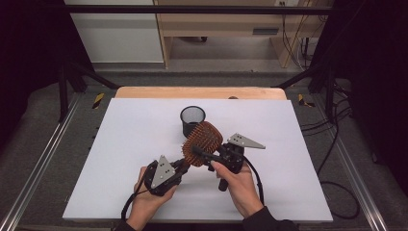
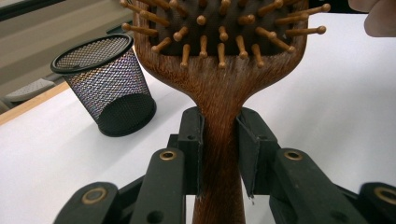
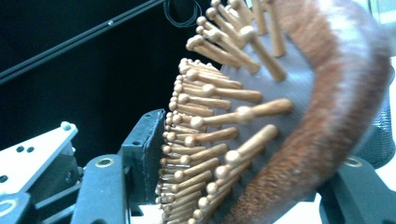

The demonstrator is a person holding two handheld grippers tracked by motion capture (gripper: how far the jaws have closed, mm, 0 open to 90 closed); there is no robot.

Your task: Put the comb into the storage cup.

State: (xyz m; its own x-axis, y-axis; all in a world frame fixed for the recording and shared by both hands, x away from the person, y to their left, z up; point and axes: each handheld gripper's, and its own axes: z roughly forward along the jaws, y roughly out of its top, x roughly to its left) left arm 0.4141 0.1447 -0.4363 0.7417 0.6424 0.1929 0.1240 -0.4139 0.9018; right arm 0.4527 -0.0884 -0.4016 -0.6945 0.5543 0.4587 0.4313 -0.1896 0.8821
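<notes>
A wooden hairbrush (image 1: 206,138) with wooden pegs is held up over the white table, its head near a black mesh cup (image 1: 192,119). In the left gripper view, my left gripper (image 2: 219,123) is shut on the hairbrush (image 2: 223,88) at the neck of its handle. My left gripper (image 1: 184,164) sits low left of the head in the high view. My right gripper (image 1: 198,154) comes in from the right. Its jaws straddle the hairbrush (image 3: 299,140) head, one pad against the peg tips and the other behind the back, so my right gripper (image 3: 247,156) is shut on the head.
The mesh cup (image 2: 105,84) stands upright and looks hollow, just beyond the brush. The white table top (image 1: 120,144) spreads wide to the left and right of the hands. A wooden strip (image 1: 199,92) edges the far side.
</notes>
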